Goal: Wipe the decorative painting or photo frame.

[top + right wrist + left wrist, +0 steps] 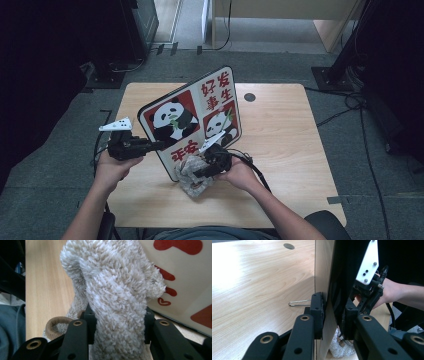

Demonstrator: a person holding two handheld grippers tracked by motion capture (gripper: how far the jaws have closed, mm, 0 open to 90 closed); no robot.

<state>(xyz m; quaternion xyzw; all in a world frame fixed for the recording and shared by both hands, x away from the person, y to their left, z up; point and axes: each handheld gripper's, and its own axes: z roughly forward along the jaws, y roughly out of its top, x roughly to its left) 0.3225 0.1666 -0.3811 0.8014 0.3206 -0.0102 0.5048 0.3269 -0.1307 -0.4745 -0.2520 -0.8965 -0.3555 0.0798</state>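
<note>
A stiff picture board (200,115) with two pandas and red characters stands tilted on edge over the table. My left gripper (155,145) is shut on its left edge; in the left gripper view the jaws (334,312) clamp the thin board (323,270) from both sides. A fluffy beige sock-like cloth (192,182) with a brown cuff lies bunched at the board's lower front. My right gripper (200,172) is shut on this cloth (112,285), its pads sunk into the pile (117,322). The cloth rests against the printed face (185,277).
The wooden table (280,135) has a round cable hole (249,97) at the back right. A thin wire loop (298,302) lies on the tabletop behind the board. Cables and dark stands crowd the floor around the table.
</note>
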